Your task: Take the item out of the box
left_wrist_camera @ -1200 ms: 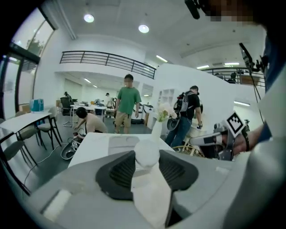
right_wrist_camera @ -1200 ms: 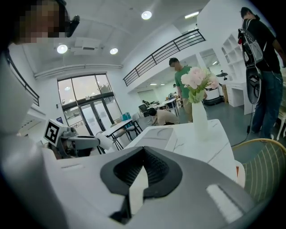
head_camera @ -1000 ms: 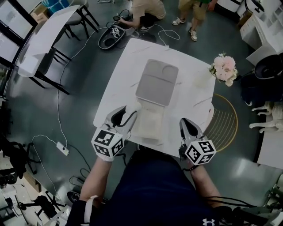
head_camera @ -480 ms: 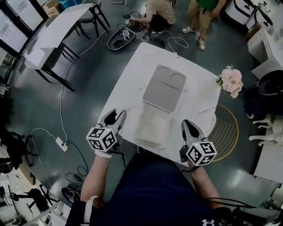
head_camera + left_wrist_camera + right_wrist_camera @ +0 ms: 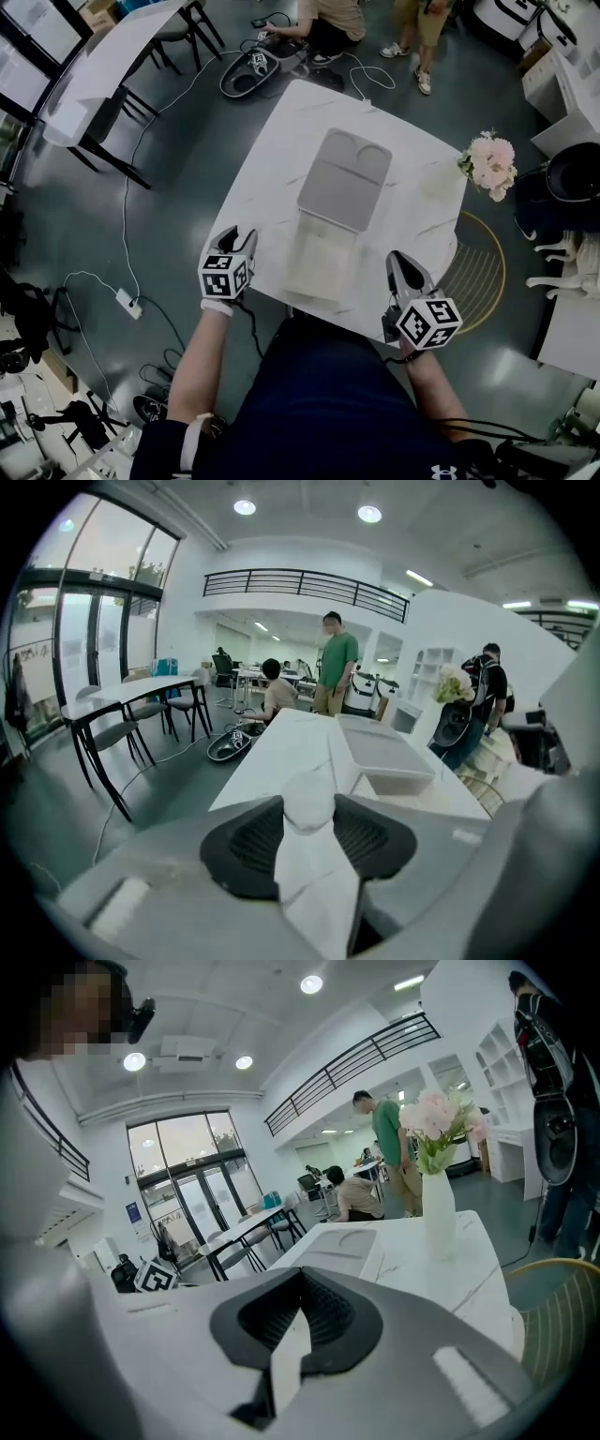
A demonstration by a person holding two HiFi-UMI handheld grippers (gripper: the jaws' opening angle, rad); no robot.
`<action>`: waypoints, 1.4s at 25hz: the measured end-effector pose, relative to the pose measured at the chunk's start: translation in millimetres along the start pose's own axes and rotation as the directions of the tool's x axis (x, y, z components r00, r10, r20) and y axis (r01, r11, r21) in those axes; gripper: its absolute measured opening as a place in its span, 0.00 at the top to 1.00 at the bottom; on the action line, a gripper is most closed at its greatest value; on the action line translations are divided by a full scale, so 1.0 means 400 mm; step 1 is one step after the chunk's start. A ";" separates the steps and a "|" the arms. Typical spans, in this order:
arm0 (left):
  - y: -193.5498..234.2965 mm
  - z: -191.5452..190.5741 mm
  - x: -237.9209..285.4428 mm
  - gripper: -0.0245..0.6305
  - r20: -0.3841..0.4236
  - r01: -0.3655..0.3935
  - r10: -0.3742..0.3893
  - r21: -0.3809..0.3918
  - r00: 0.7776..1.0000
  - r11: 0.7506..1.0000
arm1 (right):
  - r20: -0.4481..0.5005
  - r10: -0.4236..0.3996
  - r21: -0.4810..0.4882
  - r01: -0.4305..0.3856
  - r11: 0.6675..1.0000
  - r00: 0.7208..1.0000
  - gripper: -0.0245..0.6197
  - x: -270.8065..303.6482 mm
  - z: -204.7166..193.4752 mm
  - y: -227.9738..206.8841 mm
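Tools, two — left tool [image 5: 235, 238] clenched on one white item [image 5: 309, 799], right tool [image 5: 403, 262] closed, empty — flanking one open box [image 5: 321, 265].

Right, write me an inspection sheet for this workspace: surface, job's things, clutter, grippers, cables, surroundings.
Surface: white veined table.
Job's things: box open near the front edge, lid laid back flat; small white item pinched in the left gripper.
Clutter: vase of pink flowers at the table's right corner.
Grippers: left gripper shut on the white item, at the front left corner; right gripper shut, nothing in it, at the front right.
Cables: corded white power block on the floor at left; more cable beyond the far edge.
Surroundings: people beyond the table; second table with chairs; gold wire chair.
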State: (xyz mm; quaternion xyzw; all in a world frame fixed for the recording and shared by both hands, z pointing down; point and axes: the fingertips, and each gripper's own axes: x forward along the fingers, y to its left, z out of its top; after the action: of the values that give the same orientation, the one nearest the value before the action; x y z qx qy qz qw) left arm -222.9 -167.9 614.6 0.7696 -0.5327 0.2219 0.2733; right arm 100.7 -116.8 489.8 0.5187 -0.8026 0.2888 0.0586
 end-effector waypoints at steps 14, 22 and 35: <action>0.035 -0.143 0.116 0.70 -0.231 0.003 0.024 0.112 0.973 0.994 | -0.010 -0.026 0.027 0.026 0.999 1.000 0.96 -0.005 -0.013 -0.017; 0.034 -0.088 0.076 0.56 -0.155 -0.019 0.031 0.077 0.987 0.997 | -0.004 -0.029 0.032 0.029 0.999 1.000 0.96 0.004 -0.011 -0.011; -0.188 0.334 -0.172 0.58 0.301 0.053 -0.106 0.177 0.948 0.983 | 0.063 -0.013 -0.042 0.016 0.999 0.998 0.96 0.015 0.069 -0.007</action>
State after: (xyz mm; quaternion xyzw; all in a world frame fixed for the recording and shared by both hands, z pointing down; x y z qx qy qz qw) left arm -168.5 -186.5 456.7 0.8359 -0.5170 0.1312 0.1297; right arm 105.9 -136.9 470.5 0.5319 -0.8061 0.2551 0.0466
